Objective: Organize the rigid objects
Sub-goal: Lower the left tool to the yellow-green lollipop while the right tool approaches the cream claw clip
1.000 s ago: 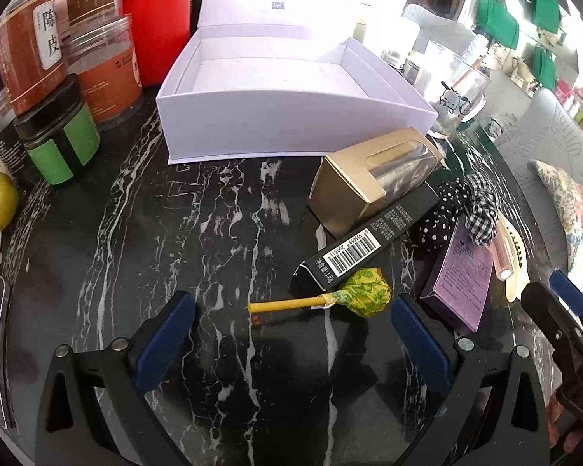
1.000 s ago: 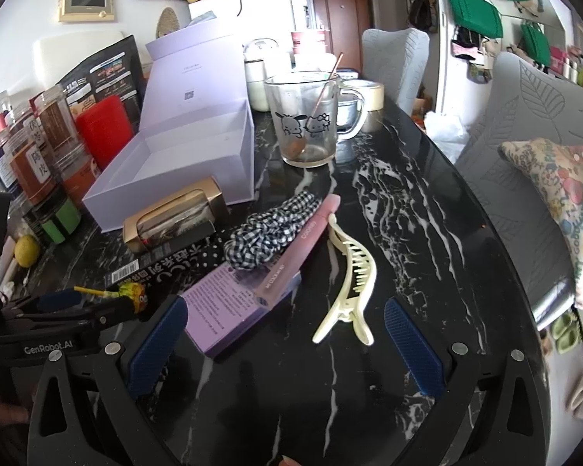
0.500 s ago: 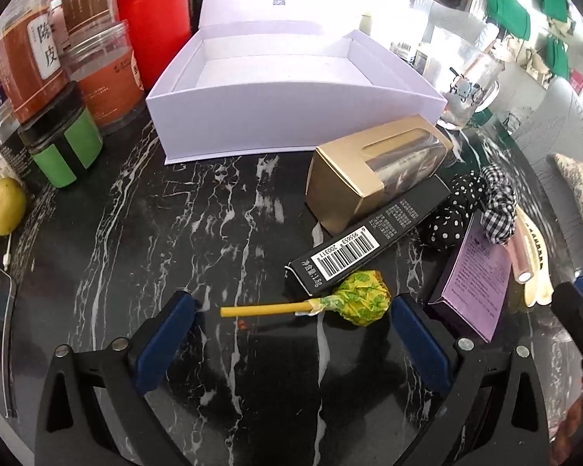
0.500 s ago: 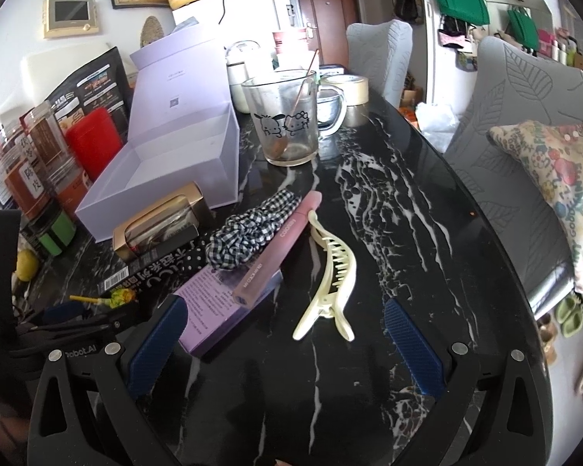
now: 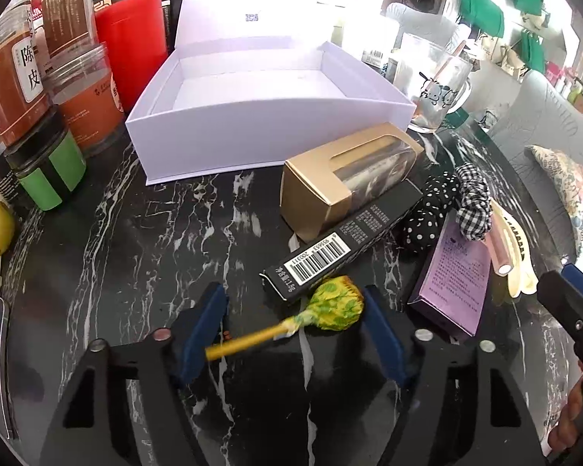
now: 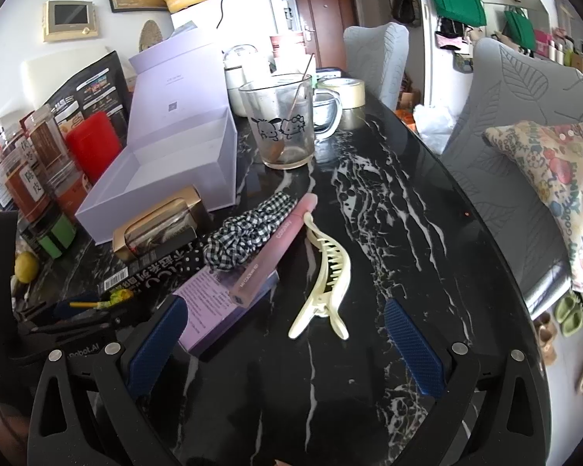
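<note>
Yellow-wrapped lollipop (image 5: 335,303) lies on the marble table (image 5: 136,256) between the left gripper's (image 5: 293,324) spread fingers, its head touching a black barcode box (image 5: 342,242). Right gripper (image 6: 283,341) gapes over a cream hair clip (image 6: 326,279).

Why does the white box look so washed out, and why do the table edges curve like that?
Left wrist view: strong light blows out the raised lid of the white box, so its print barely reads; the gold box's window mirrors glare. Right wrist view: the fisheye lens bends the marble table edge into an arc, black corners frame the picture, and the middle stays sharp.
</note>
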Tool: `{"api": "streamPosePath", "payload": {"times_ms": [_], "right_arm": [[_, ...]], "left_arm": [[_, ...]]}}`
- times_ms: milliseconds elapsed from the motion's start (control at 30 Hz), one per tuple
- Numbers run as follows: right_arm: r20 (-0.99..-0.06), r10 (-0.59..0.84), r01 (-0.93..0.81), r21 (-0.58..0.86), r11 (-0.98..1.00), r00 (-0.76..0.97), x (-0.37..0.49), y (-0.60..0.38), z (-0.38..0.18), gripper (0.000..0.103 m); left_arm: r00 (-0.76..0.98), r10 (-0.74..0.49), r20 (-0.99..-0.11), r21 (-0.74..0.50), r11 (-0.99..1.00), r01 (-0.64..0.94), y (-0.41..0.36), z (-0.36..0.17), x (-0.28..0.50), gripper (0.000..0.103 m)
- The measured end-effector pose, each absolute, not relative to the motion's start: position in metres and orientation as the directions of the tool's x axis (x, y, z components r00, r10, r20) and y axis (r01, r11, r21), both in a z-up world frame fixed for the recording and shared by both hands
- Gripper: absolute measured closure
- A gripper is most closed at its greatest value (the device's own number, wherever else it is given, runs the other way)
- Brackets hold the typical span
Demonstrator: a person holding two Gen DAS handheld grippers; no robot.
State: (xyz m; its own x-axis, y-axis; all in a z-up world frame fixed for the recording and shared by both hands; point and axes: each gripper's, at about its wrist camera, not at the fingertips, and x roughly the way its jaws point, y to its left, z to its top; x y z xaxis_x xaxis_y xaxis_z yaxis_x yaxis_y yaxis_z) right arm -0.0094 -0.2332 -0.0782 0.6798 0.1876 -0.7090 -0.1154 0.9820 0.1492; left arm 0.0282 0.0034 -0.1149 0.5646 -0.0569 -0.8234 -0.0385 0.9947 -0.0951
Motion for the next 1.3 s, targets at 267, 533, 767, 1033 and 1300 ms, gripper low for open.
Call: {"api": "streamPosePath", "payload": {"times_ms": [267,533,767,1033,1300], "right_arm": [[-0.707,0.194,-0.12,0.153,0.981,0.68,-0.011,-0.234,-0.078,0.0],[-0.705,0.194,-0.12,0.154,0.981,0.682,-0.012,-0.234,-0.077,0.0],[-0.702,0.203,-0.125,0.162,0.979,0.682,-0.011,-0.236,-0.078,0.0],[-0.703,0.221,-0.133,0.178,0.975,0.676,-0.008,-0.239,-0.081,0.0],[-0.698,0.215,-0.115,0.188,0.975,0.683,-0.011,-0.247,-0.081,0.0]], "left_arm": [[0.572,-0.141,-0.808,-0.182,0.983,-0.015,0.01,-0.113,0.021,0.034],[0.55,-0.175,-0.817,-0.208,0.978,0.004,0.011,-0.111,0.023,0.034],[0.512,-0.191,-0.838,-0.24,0.97,-0.032,0.023,-0.11,0.008,0.034],[0.528,-0.16,-0.834,-0.294,0.939,-0.179,0.041,-0.11,-0.012,0.034],[0.507,-0.07,-0.859,-0.198,0.959,-0.203,0.012,-0.111,-0.006,0.034]]}}
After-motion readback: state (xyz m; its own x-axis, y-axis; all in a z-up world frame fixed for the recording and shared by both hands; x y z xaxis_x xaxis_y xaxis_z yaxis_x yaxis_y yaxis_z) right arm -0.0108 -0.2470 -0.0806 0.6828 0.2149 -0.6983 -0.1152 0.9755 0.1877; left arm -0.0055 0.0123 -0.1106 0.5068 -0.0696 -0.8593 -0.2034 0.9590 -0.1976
